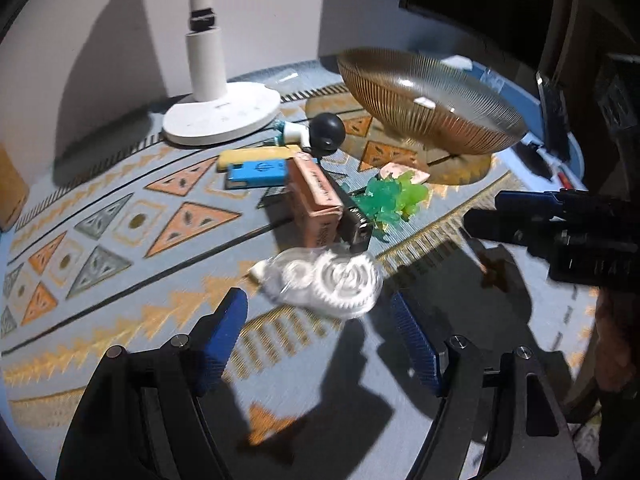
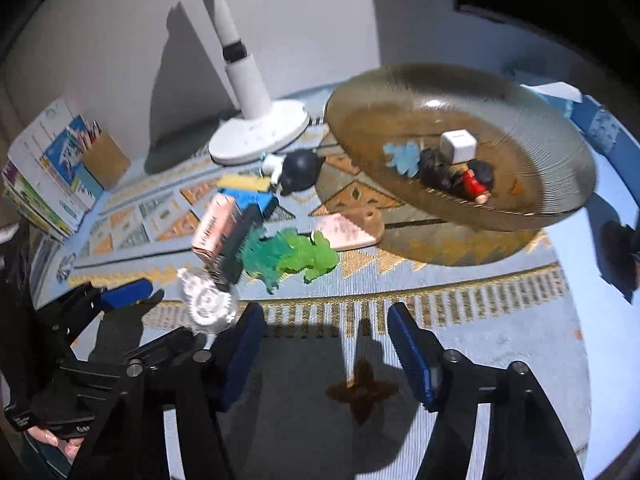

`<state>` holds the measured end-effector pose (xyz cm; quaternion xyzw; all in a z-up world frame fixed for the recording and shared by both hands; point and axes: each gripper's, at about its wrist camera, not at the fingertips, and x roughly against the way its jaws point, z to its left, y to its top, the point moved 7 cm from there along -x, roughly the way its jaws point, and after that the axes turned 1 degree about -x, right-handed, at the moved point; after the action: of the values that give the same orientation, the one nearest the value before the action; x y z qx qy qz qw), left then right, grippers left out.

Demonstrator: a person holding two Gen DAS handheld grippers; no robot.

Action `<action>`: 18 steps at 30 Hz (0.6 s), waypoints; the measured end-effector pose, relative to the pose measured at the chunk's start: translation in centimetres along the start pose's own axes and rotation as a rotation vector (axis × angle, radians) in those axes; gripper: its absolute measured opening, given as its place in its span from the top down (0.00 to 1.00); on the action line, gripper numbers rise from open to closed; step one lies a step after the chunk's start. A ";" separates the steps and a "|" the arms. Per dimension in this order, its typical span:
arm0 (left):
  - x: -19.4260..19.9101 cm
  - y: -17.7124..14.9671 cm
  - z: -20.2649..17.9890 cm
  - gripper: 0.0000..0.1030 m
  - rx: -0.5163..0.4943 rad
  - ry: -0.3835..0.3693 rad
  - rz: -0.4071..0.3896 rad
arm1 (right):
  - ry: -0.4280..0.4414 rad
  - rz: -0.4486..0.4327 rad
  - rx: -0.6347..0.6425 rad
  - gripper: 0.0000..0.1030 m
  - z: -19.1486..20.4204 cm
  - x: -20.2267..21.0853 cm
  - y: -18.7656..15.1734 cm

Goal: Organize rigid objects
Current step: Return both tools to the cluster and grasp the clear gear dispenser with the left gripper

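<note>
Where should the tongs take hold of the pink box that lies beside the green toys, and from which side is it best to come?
Grip the pink box across its two long side faces, coming from above. It lies flat and narrow; a black case sits against one long side, so aim for the far half.

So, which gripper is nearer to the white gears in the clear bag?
Left. The left gripper hangs open just in front of the white gears. The right gripper is open too, off to their right, nearer the brown flower piece.
</note>
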<state>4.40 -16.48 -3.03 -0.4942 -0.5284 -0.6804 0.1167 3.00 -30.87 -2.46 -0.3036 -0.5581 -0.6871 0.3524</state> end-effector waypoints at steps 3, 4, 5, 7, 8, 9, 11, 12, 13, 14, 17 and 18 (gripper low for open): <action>-1.5 0.6 -0.3 0.29 0.001 0.048 0.015 | -0.004 0.015 0.025 0.40 -0.3 -1.6 0.2; -1.8 0.7 -0.2 0.29 0.004 0.052 0.019 | 0.001 0.016 0.036 0.40 -0.3 -1.9 0.4; -2.1 0.9 -0.2 0.28 0.009 0.058 0.017 | 0.004 0.013 0.048 0.40 -0.2 -2.2 0.7; -2.2 1.0 -0.1 0.27 0.012 0.065 0.012 | 0.007 -0.001 0.077 0.40 0.1 -2.7 1.2; -2.2 1.0 -0.1 0.27 0.011 0.065 0.010 | 0.017 -0.006 0.099 0.40 0.4 -3.0 1.6; -2.2 0.9 0.0 0.27 0.012 0.064 0.010 | 0.023 -0.009 0.115 0.41 0.7 -3.3 1.8; -2.1 0.7 0.4 0.27 0.016 0.069 0.011 | 0.022 -0.025 0.153 0.43 1.3 -3.8 2.2; -1.9 0.5 0.7 0.27 0.016 0.075 0.011 | 0.017 -0.031 0.173 0.43 1.6 -3.9 2.3; -1.8 0.4 1.0 0.27 0.020 0.081 0.012 | 0.016 -0.038 0.193 0.43 1.9 -4.0 2.4; -1.5 0.0 1.6 0.27 0.030 0.091 0.014 | 0.025 -0.049 0.214 0.43 2.3 -4.0 2.5; -0.7 -1.0 3.7 0.28 0.072 0.113 0.023 | 0.065 -0.048 0.261 0.44 3.5 -3.9 2.2; -0.4 -1.4 4.5 0.28 0.090 0.121 0.025 | 0.078 -0.046 0.280 0.44 4.0 -3.7 1.9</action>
<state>6.14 -12.34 -4.39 -0.4531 -0.5442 -0.6830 0.1791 6.82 -26.66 -3.64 -0.2119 -0.6411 -0.6217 0.3969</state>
